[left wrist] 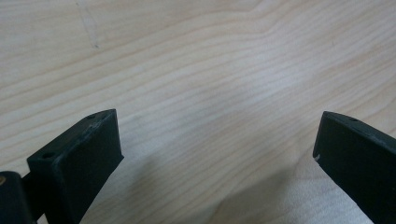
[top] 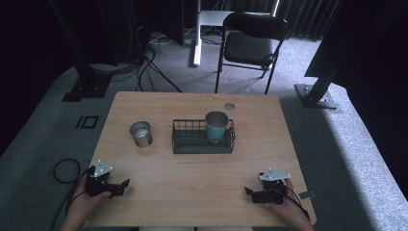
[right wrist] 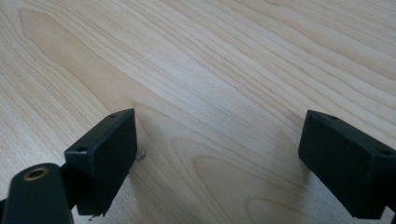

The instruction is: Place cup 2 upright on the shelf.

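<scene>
Hands sit at the lower edge of the high view, each holding 1 tool on the wooden worktop (top: 192,168). At lower left of that frame the left tool (top: 126,183) lies near the worktop's front left corner; in the left gripper view its 2 black jaws stand wide apart over bare wood grain, gripping nothing. Up and to the right, at centre left of the frame, a steel cup (top: 141,133) stands upright on the worktop, just beside the left end of a dark wire basket (top: 192,144). The basket sits mid-frame, and a teal cup (top: 216,126) stands upright inside its right half. Behind the basket, a small round hole (top: 229,106) marks the worktop's far edge. At lower right, the right tool (top: 248,190) rests near the front right corner; in the right gripper view its jaws are likewise spread, released, with only wood between them. Both tools lie well apart from the cups.
</scene>
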Motion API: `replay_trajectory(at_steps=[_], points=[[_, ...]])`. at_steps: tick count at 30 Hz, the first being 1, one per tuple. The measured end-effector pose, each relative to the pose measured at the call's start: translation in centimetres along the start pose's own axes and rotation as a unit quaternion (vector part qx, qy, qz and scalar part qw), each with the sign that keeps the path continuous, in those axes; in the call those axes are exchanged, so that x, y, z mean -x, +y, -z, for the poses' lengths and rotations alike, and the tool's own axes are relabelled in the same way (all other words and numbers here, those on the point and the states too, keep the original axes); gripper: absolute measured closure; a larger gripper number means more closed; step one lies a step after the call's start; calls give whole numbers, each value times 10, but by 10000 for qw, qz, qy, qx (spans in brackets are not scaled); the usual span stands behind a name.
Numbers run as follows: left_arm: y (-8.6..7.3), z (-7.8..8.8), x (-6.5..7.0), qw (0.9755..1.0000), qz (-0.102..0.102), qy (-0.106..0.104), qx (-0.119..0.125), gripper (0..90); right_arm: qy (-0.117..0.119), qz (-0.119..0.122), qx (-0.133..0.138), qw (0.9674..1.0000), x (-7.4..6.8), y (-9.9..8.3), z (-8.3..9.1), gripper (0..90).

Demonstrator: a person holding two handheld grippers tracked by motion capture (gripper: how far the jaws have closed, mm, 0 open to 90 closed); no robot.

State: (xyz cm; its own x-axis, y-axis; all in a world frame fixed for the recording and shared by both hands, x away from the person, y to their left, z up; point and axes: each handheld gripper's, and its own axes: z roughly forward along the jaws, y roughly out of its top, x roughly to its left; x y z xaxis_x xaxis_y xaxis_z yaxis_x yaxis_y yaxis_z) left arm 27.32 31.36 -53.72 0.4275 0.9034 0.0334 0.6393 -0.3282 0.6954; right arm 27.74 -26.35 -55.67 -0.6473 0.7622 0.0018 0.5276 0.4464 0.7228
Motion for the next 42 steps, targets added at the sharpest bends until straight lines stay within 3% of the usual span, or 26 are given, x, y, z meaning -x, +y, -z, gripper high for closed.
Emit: replay_trajectory(at_steps=[15, 20, 28, 34, 38, 42], points=[[31, 5, 2, 9988, 4, -31, 490, 17, 2, -13, -8, 10000, 0, 0, 0, 114], [38, 0, 3, 9979, 63, -82, 636, 17, 0, -10, -8, 10000, 0, 0, 0, 114], [48, -17, -2, 9937, 400, -76, 1046, 17, 1, -9, -7, 10000, 0, 0, 0, 114], [56, -28, -5, 9922, 541, -100, 1122, 17, 0, -11, -8, 10000, 0, 0, 0, 114], [61, -36, -6, 9921, 492, -54, 1156, 17, 1, -13, -9, 10000, 0, 0, 0, 114], [65, -44, -7, 9908, 585, -76, 1215, 17, 0, -13, -11, 10000, 0, 0, 0, 114]])
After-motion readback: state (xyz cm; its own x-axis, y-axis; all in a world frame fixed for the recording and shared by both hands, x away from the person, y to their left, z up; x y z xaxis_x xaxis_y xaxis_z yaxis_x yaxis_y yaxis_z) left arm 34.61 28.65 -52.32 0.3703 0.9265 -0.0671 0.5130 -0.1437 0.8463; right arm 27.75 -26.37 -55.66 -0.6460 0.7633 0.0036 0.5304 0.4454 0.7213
